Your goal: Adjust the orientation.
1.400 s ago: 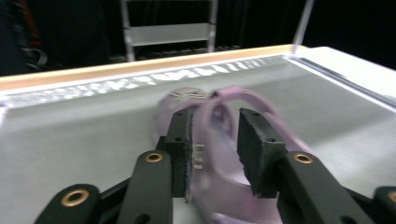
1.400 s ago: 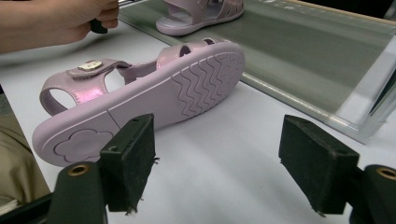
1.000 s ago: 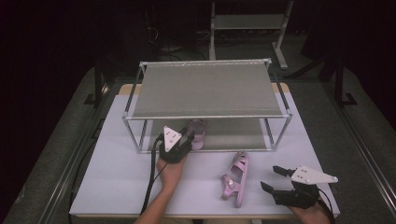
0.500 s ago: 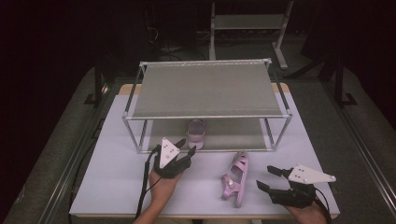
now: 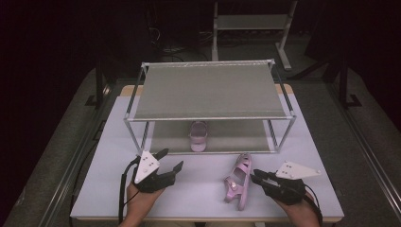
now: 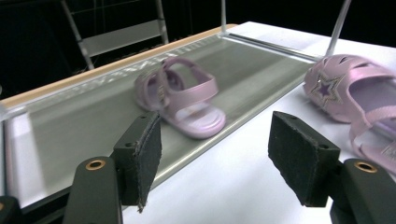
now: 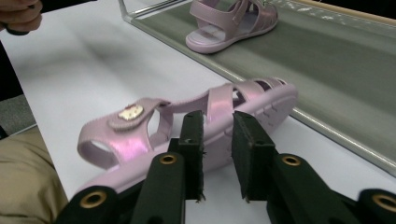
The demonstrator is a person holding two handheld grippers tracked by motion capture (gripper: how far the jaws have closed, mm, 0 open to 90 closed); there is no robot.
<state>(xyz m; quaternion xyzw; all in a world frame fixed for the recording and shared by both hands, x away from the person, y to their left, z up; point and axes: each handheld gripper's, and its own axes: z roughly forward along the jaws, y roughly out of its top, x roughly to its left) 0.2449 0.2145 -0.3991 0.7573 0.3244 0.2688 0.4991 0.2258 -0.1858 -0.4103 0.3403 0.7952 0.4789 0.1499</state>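
No readable text, label, brand or number is to be found anywhere. Two emblems without lettering are seen. A small cat-face badge [image 7: 130, 112] is set on the strap of the pink sandal [image 7: 187, 130] just beyond and left of the jaws in the right gripper view. A purple star [image 6: 325, 88] is set on the front of the same sandal, beyond and right of the jaws in the left gripper view.
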